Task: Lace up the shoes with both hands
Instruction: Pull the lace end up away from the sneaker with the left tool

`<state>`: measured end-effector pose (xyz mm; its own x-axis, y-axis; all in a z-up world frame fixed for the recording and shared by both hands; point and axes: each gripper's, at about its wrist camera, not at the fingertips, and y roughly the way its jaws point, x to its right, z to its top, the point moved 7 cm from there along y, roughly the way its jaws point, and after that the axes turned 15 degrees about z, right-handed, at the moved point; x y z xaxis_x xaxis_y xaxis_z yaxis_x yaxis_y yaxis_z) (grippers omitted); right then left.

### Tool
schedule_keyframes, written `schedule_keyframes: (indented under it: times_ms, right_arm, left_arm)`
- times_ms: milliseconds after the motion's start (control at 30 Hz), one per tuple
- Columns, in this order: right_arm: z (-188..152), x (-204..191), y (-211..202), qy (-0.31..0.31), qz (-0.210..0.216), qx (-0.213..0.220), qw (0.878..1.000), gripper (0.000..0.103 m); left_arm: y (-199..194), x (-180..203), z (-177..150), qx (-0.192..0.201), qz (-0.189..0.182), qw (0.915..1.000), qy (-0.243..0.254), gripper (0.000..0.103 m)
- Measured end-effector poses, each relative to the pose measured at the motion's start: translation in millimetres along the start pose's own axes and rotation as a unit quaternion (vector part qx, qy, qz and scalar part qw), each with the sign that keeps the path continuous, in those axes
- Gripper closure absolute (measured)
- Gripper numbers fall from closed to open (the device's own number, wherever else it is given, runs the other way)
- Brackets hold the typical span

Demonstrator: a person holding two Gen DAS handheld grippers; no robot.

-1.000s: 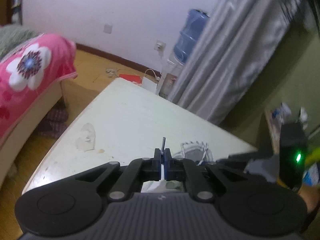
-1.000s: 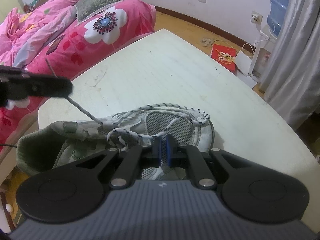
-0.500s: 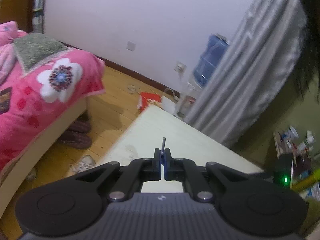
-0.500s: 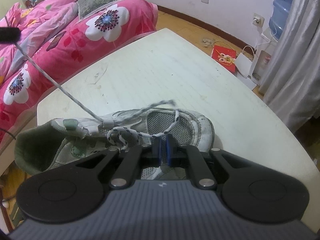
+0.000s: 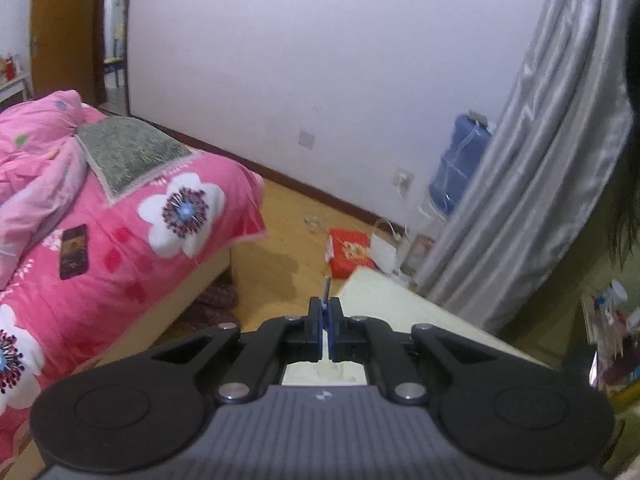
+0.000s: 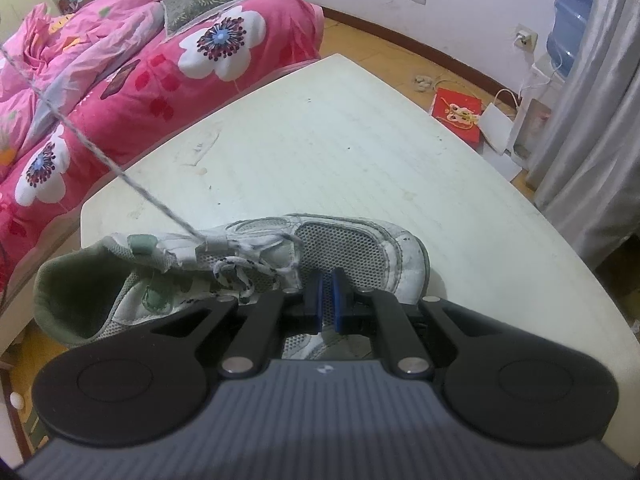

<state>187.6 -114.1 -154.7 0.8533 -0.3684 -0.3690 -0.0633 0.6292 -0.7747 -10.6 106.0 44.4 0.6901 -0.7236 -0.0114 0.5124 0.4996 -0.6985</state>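
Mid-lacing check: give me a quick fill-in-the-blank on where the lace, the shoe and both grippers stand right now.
1. The left gripper is shut on the tip of the ____.
2. The shoe lies on the ____.
3. From an eyelet on the shoe, the lace runs taut toward the upper ____ of the right wrist view.
4. The right gripper hovers over the shoe with a narrow gap between its fingers, holding ____.

Missing words: lace; table; left; nothing

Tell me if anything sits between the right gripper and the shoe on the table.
Nothing visible does. The right gripper hangs directly over the shoe, its jaws nearly closed with only a thin gap. The taut lace runs up and left from an eyelet, clear of that gripper.
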Motion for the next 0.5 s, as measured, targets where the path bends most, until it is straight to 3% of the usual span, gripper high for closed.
schedule_keyframes:
  times_ms: [100,500]
  right_arm:
    - [1,0,1,-0.004,0.001,-0.005,1.0,0.099]
    - [1,1,2,-0.007,0.008,-0.014,1.0,0.1]
  left_arm:
    - [-6,-21,16,0.007,0.018,0.9995,-0.026,0.1]
    - [-31,-58,40,0.021,0.075,0.9966,-0.027,0.1]
